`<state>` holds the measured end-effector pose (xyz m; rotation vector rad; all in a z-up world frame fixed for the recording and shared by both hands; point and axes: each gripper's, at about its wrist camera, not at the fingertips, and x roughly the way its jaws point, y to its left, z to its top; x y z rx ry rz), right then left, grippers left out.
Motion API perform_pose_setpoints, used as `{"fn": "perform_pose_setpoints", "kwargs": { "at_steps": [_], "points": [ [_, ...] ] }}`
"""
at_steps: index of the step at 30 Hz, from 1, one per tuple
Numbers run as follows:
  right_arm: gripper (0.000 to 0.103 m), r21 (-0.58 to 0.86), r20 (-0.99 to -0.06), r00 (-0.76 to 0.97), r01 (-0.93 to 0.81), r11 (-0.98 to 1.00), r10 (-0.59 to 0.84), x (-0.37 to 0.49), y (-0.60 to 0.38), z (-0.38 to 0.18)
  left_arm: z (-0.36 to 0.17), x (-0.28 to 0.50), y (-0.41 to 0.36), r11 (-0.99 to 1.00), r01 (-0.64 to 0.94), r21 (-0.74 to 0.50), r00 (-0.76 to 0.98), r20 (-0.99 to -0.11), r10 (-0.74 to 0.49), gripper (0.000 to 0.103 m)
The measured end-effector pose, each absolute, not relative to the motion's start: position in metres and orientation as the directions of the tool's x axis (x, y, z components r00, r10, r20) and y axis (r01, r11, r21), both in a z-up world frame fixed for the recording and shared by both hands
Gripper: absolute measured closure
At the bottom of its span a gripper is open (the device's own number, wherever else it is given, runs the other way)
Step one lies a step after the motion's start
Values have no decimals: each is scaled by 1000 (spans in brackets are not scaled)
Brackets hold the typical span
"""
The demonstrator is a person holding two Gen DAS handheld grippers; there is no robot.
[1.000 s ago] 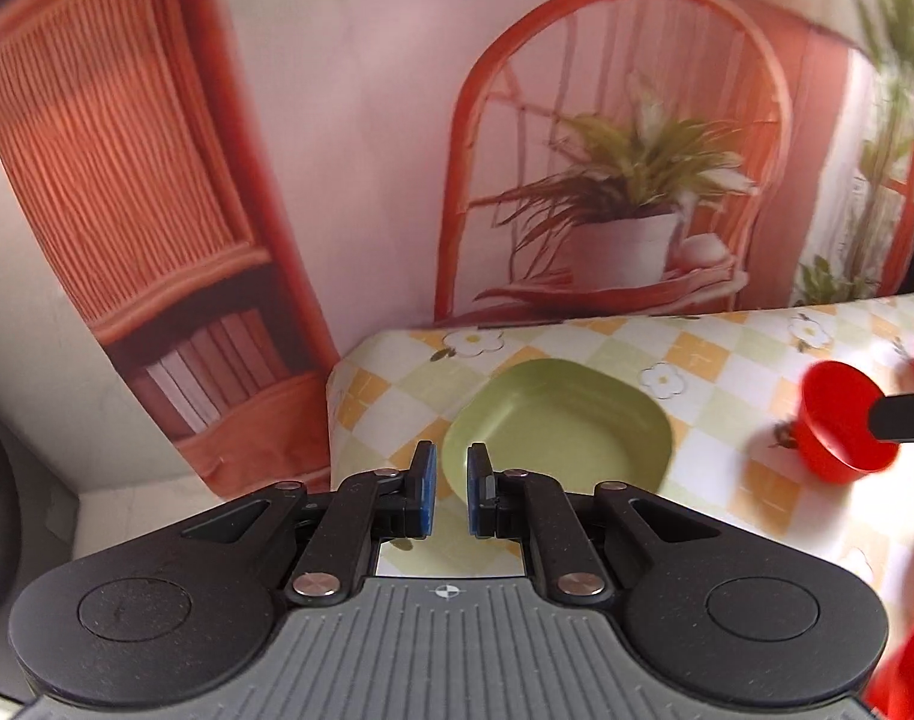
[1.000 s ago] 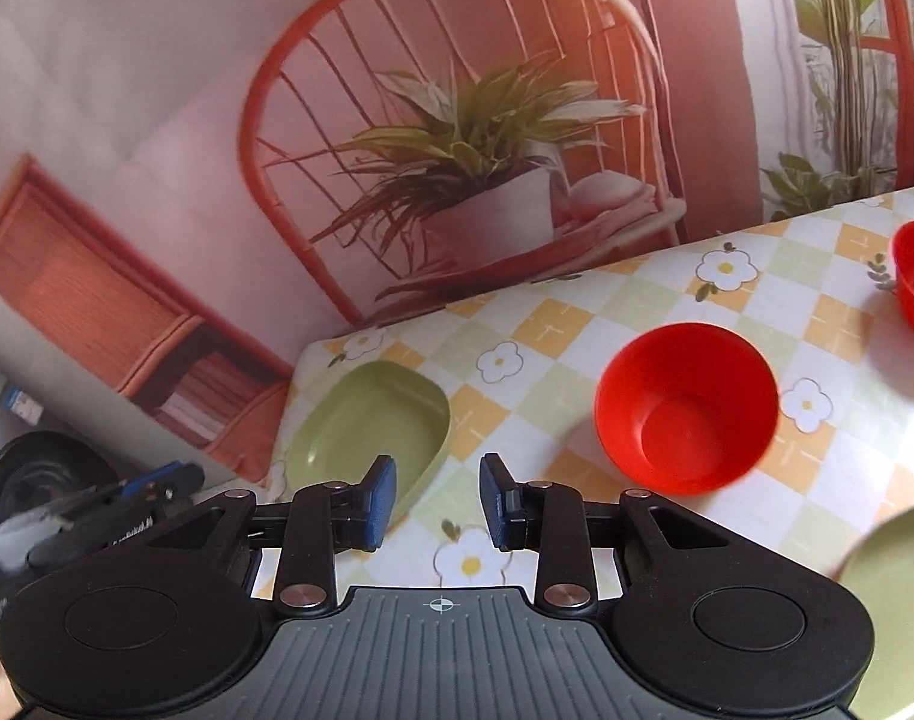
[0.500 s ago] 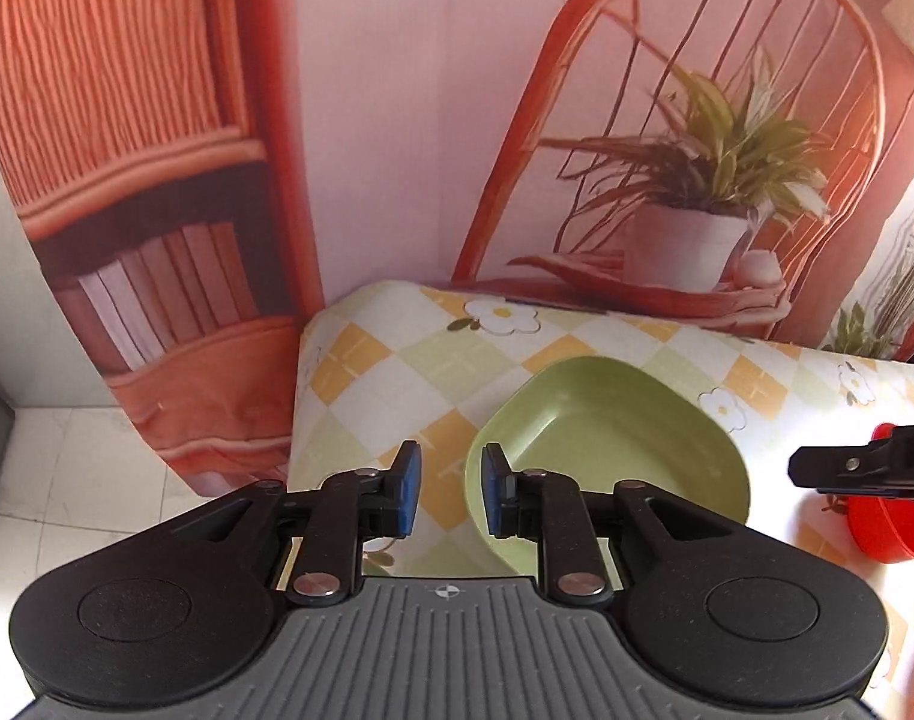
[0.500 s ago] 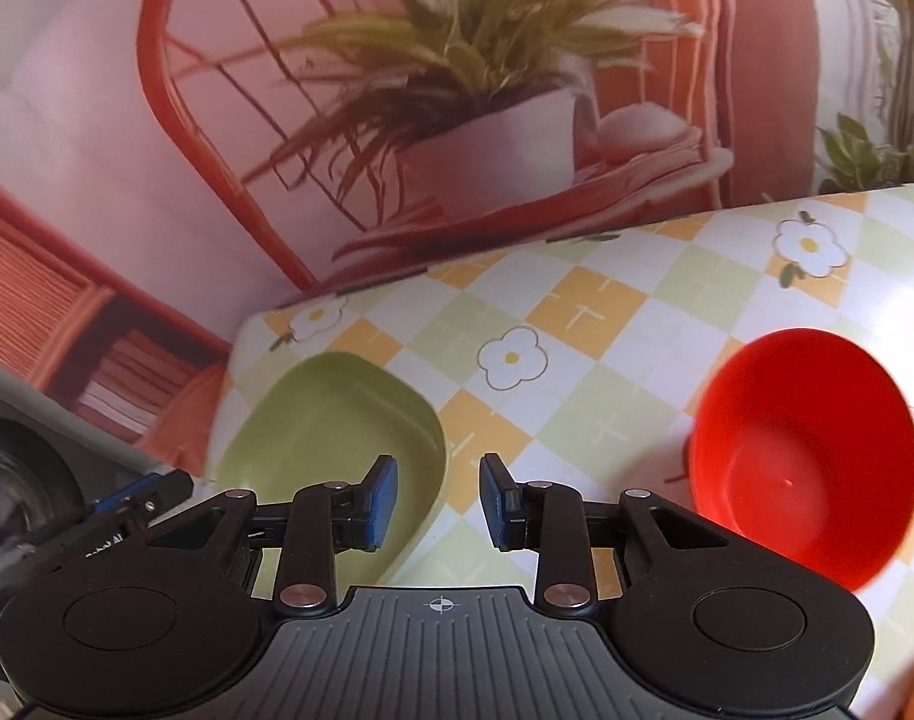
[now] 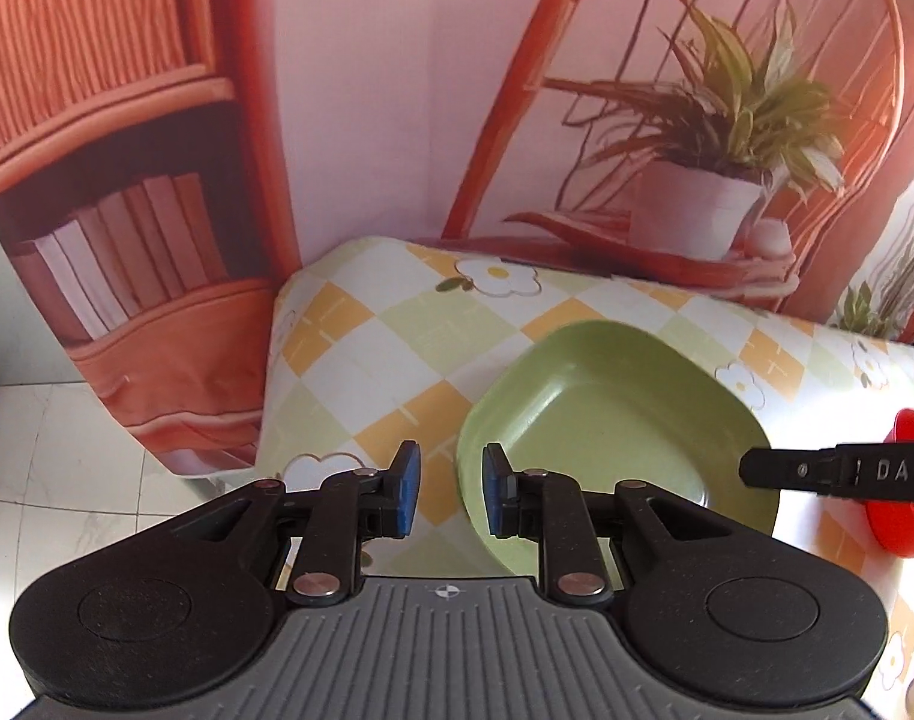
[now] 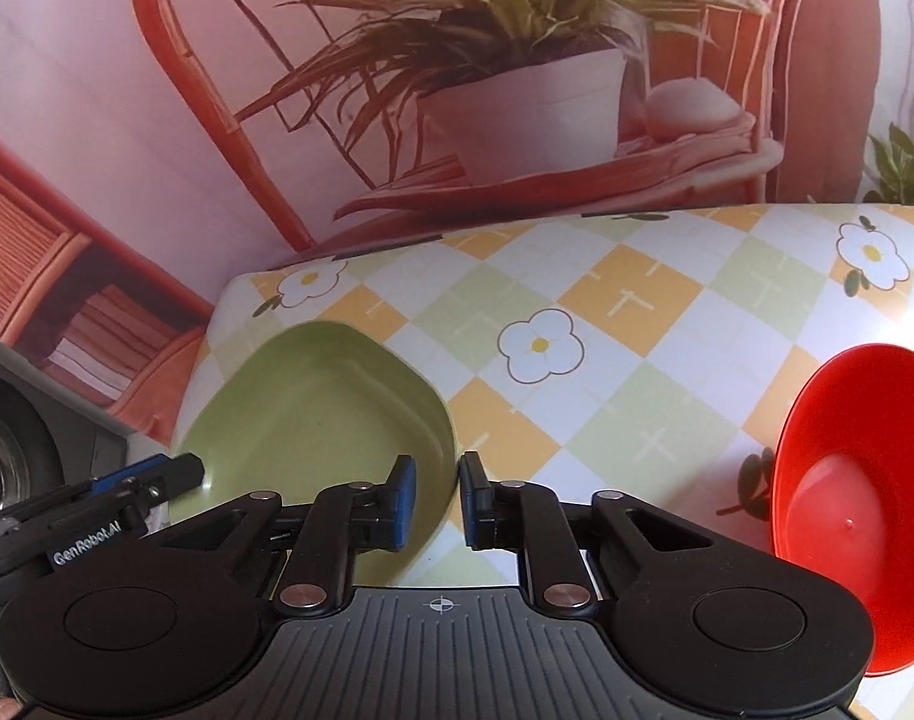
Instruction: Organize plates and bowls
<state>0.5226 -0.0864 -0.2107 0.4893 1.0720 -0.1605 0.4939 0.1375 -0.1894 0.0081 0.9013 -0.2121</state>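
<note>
Left hand-held gripper (image 5: 444, 495) stands open and empty, its pads astride the near-left rim of the green plate (image 5: 607, 420), which stretches ahead and rightward on the worktop (image 5: 396, 330). Right hand-held gripper (image 6: 435, 501), also open, straddles the opposite rim. Both look equally near. Red bowl (image 6: 841, 516) is cut off at right.

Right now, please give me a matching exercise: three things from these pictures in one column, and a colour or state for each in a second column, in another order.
Things:
1. plate
2. bowl
3. left hand-held gripper

Colour or state:
a. red, by the right edge of the right wrist view
b. open, straddling a rim
c. green, near the table corner

Pairs: 1-c, 2-a, 3-b
</note>
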Motion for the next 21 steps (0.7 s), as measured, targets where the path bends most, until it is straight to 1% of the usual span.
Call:
{"fn": "perform_pose_setpoints", "kwargs": {
  "at_steps": [2,4,6,8,11,15,21],
  "points": [
    [93,315,-868,483,361,877,113,522,-89,-212,-192,494,138,979,182,-90,599,-780,-183,80],
    [95,323,-866,485,362,875,120,521,-91,-213,-195,492,140,976,178,-124,596,-776,-207,80],
    [95,327,-866,485,362,873,123,519,-91,-214,-196,490,139,975,178,-131,596,-774,-212,80],
    [96,338,-864,486,358,870,136,518,-91,-213,-194,488,136,977,181,-112,601,-774,-200,83],
    [96,343,-861,488,355,870,141,516,-89,-211,-188,483,132,980,185,-73,616,-768,-173,83],
    [96,372,-856,489,361,855,166,509,-90,-205,-177,477,133,980,187,-75,632,-754,-178,83],
    [96,410,-830,523,337,848,193,495,-88,-180,-144,459,128,981,194,-15,669,-729,-143,83]
  ]
}}
